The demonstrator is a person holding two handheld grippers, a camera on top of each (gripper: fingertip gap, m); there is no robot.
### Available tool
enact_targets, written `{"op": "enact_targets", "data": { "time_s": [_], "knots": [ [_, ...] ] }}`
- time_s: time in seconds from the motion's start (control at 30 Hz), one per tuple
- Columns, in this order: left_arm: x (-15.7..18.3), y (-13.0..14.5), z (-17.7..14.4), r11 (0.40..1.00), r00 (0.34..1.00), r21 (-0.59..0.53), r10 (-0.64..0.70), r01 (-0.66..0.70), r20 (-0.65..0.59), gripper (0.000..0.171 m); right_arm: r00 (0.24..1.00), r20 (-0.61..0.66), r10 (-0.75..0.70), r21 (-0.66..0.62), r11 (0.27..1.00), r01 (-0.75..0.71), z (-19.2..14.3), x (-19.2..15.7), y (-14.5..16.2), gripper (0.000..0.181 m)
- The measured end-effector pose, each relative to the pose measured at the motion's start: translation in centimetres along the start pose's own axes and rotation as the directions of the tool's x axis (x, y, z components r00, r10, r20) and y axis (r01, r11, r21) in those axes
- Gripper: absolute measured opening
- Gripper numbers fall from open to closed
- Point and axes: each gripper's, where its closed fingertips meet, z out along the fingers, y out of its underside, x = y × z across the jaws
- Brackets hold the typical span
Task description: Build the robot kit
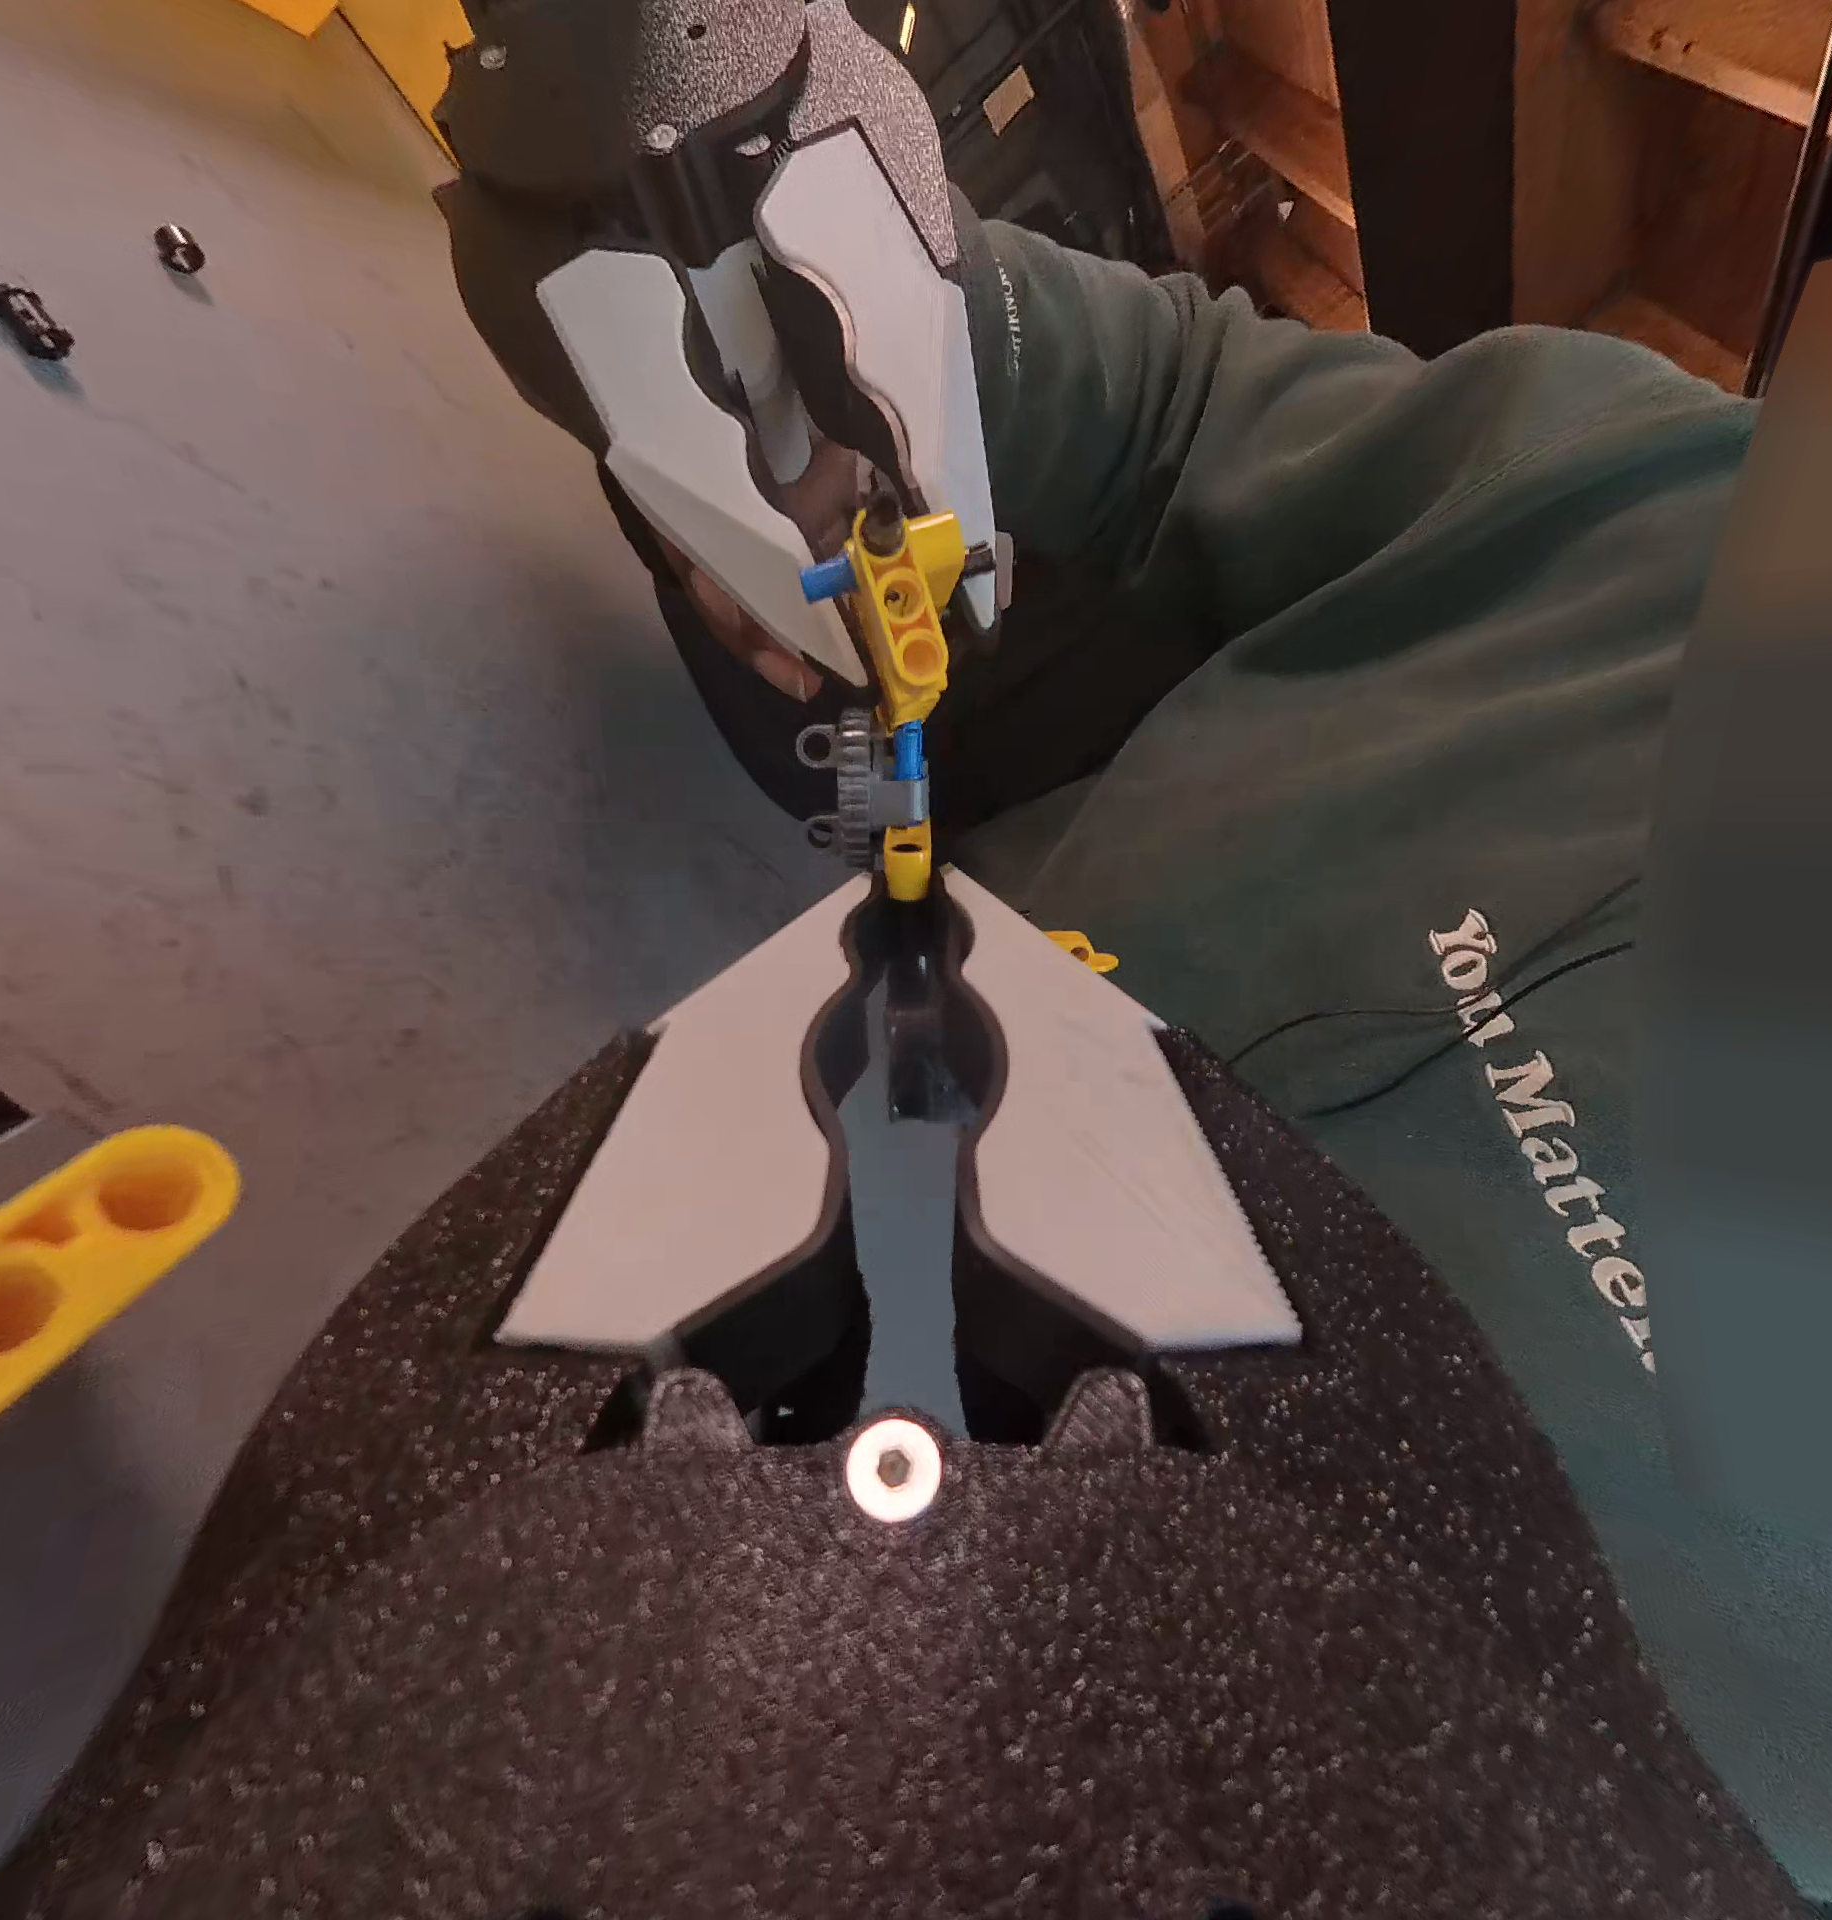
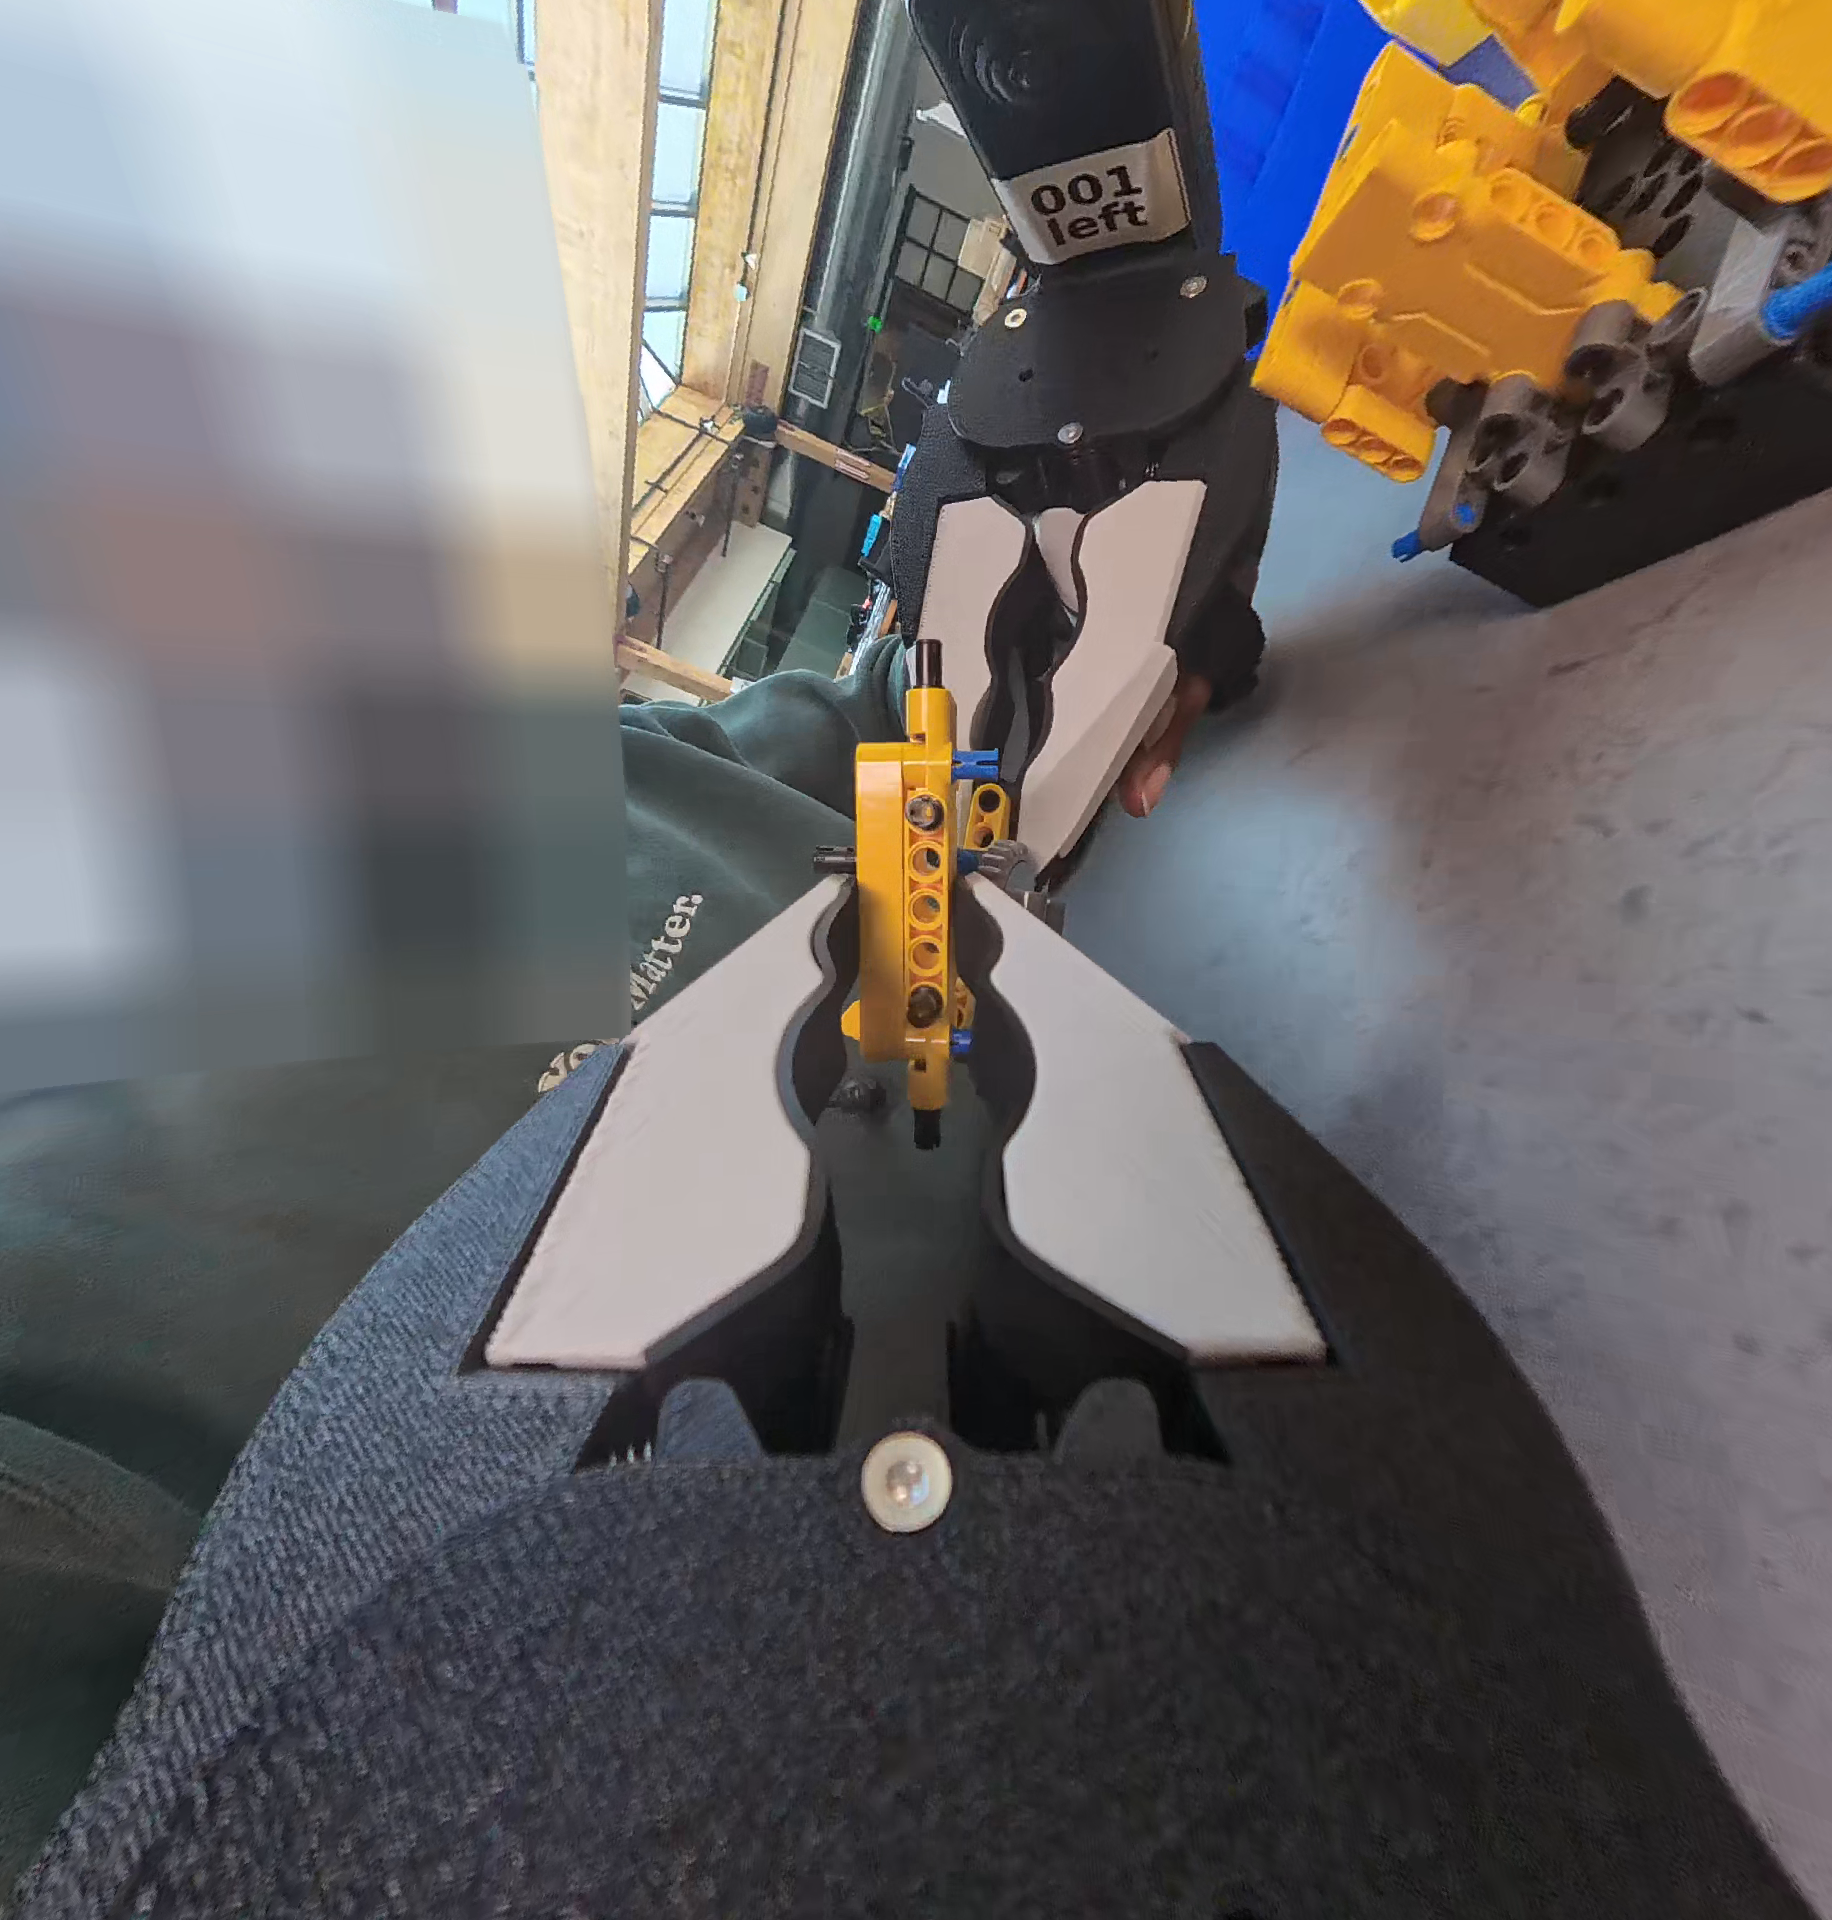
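My right gripper [image 2: 907, 891] is shut on a yellow holed beam assembly [image 2: 910, 914] with black pins and blue pins, held upright above the grey table [image 2: 1514, 935]. My left gripper [image 1: 904, 878] is shut on a small yellow connector [image 1: 904, 864] with a black axle running back between its fingers. That connector carries a grey gear [image 1: 852, 790] and a blue pin [image 1: 907, 753] and meets the lower end of the yellow beam [image 1: 904, 613]. The right gripper [image 1: 907, 639] shows from above in the left wrist view. The left gripper [image 2: 1016, 862] shows behind the beam in the right wrist view.
A large yellow and grey brick model [image 2: 1463, 260] on a black base stands at the right, with a blue bin [image 2: 1276, 104] behind it. A loose yellow beam [image 1: 81, 1236] and small black parts [image 1: 18, 301] lie on the table. A person in a green sweatshirt [image 1: 1307, 623] is close by.
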Motion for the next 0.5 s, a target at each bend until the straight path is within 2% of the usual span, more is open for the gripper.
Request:
{"op": "enact_targets", "data": {
  "time_s": [0.33, 0.5],
  "knots": [
    [-1.2, 0.7, -0.5, 0.997, 0.997, -0.003, -0.081, 0.081, 0.019, 0.006, 0.996, -0.065, 0.064, -0.015, 0.998, -0.065, 0.2, 1.9, 0.0, 0.016],
    [-1.8, 1.4, 0.0, 0.993, 0.993, -0.025, -0.116, 0.117, 0.027, 0.005, 0.992, -0.106, 0.067, -0.072, 0.995, -0.075, 0.2, 2.6, 0.8, 0.016]
  ]
}}
